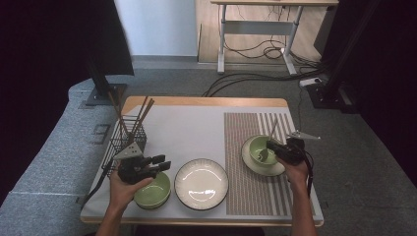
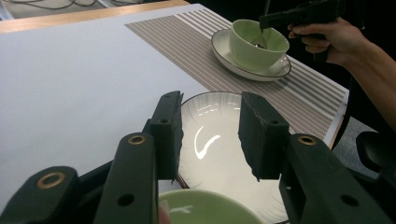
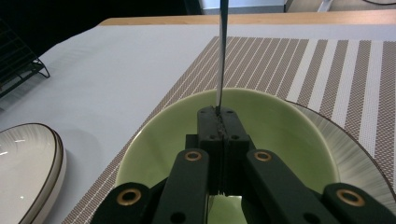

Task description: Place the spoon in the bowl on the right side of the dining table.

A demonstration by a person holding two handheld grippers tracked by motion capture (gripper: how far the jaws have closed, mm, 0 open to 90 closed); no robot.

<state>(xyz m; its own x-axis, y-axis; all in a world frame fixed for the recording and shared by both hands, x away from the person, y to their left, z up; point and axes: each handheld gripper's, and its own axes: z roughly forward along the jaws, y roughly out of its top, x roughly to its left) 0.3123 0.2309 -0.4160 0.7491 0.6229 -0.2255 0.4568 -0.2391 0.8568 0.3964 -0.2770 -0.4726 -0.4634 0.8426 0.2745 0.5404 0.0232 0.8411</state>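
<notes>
Table (image 1: 196, 123) with striped mat (image 1: 255, 167) — right gripper (image 3: 219, 112) clamped on spoon (image 3: 222, 56) over green bowl (image 3: 280, 126); left gripper (image 2: 210, 135) open, empty — above white plate (image 2: 210, 154).

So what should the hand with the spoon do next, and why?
Probably open the right gripper and let go. Its jaws are shut on the thin metal spoon, whose end already sits inside the pale green ceramic bowl on the white saucer.

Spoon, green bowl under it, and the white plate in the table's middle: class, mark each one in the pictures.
spoon (image 1: 271, 133), high view, on its handle.
green bowl (image 1: 256, 145), high view, on its rim.
white plate (image 1: 201, 183), high view, on its centre.
</notes>
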